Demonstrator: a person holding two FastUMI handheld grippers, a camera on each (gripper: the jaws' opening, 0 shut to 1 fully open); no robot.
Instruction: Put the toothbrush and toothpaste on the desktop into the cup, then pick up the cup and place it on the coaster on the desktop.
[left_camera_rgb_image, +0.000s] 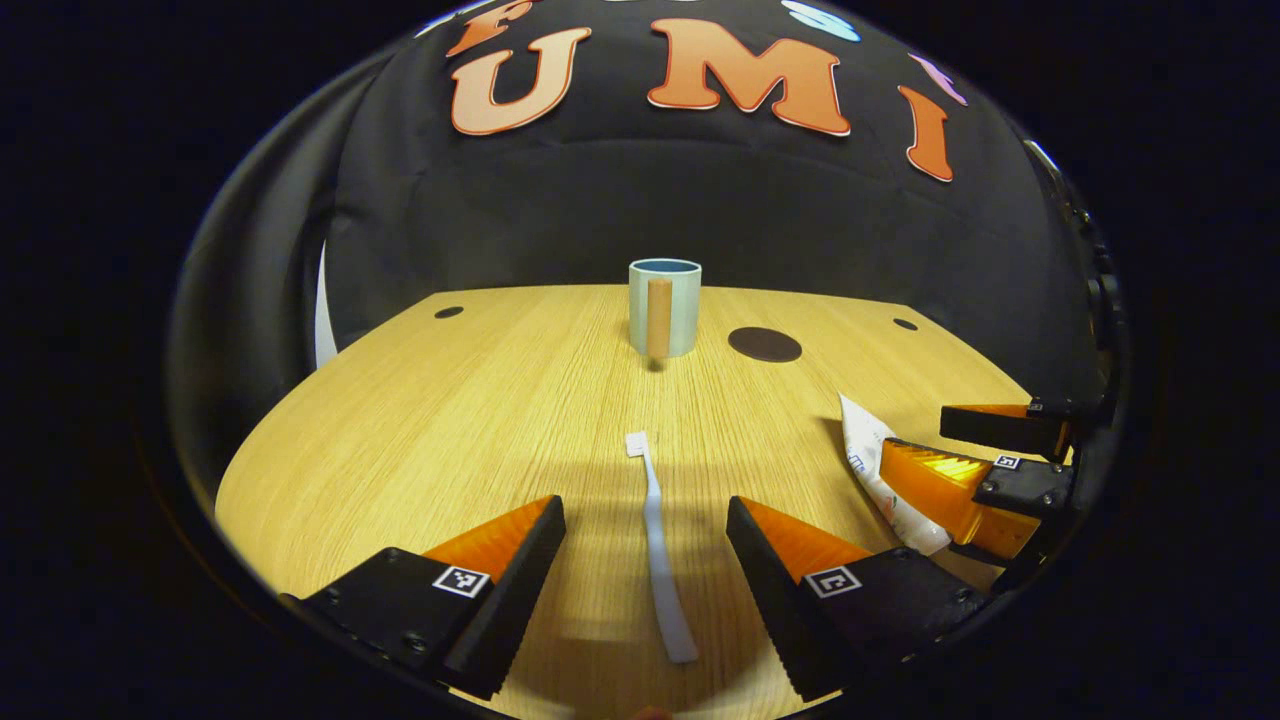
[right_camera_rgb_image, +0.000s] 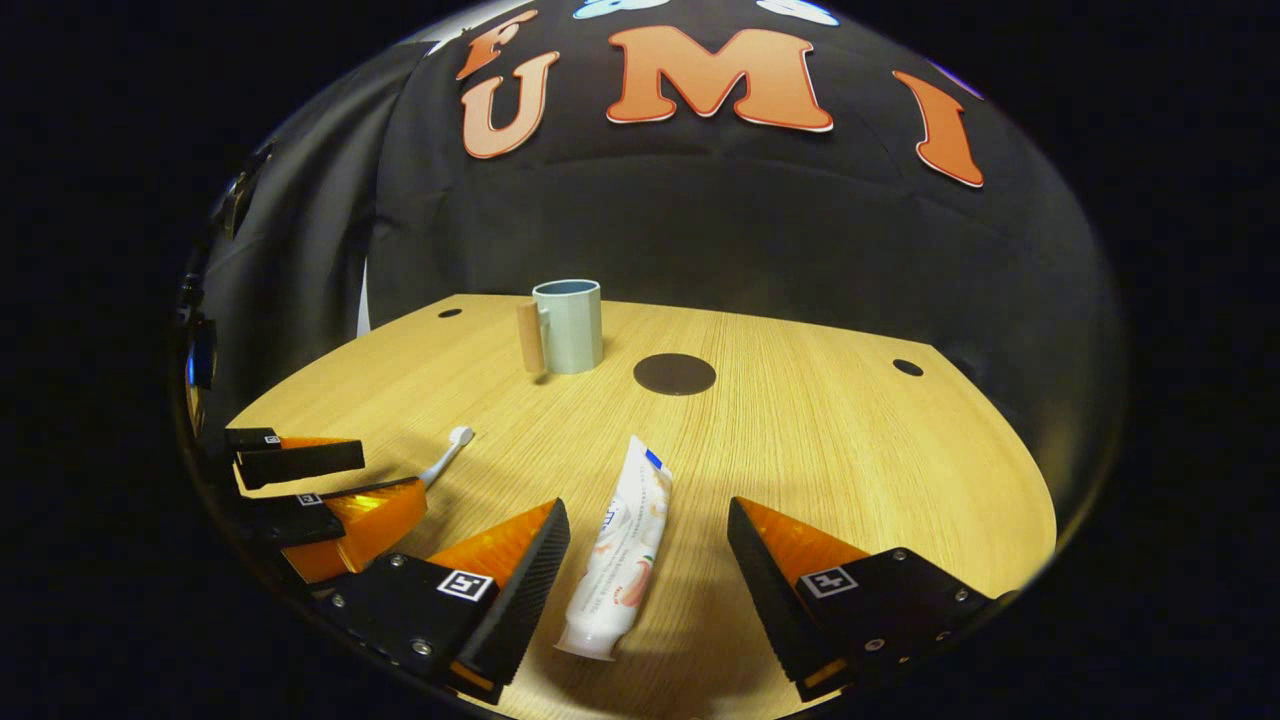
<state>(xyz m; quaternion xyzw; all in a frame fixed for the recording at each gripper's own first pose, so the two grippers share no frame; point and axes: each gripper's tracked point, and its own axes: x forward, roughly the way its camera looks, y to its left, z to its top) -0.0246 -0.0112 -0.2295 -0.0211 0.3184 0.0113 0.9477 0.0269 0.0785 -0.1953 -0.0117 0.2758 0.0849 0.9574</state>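
Both tongs spread wide, nothing clamped, low over the wooden surface (left_camera_rgb_image: 420, 400).

Left tongs (left_camera_rgb_image: 646, 560) straddling the toothbrush (left_camera_rgb_image: 658, 545): flat on the surface, long axis 12-to-6 in the left gripper view, bristle head at 12, handle end at 6 between the fingers. Neither finger touching it, by the look of the gaps either side.

Right tongs (right_camera_rgb_image: 648, 560) straddling the toothpaste (right_camera_rgb_image: 620, 550): flat, long axis roughly 1-to-7 in the right gripper view, cap end far at 1, broad crimped end near at 7, closer to the left-hand finger.

Cup (left_camera_rgb_image: 664, 308) upright near the far edge at 12 from the left tongs, handle facing the camera; round dark coaster (left_camera_rgb_image: 764, 344) just beside it at its 3. In the right gripper view cup at 11, coaster at 12.

Each tongs already aligned with its own item; axes run along the approach, so closing across the width looks feasible. Lower first, probably. Cup well apart from both.
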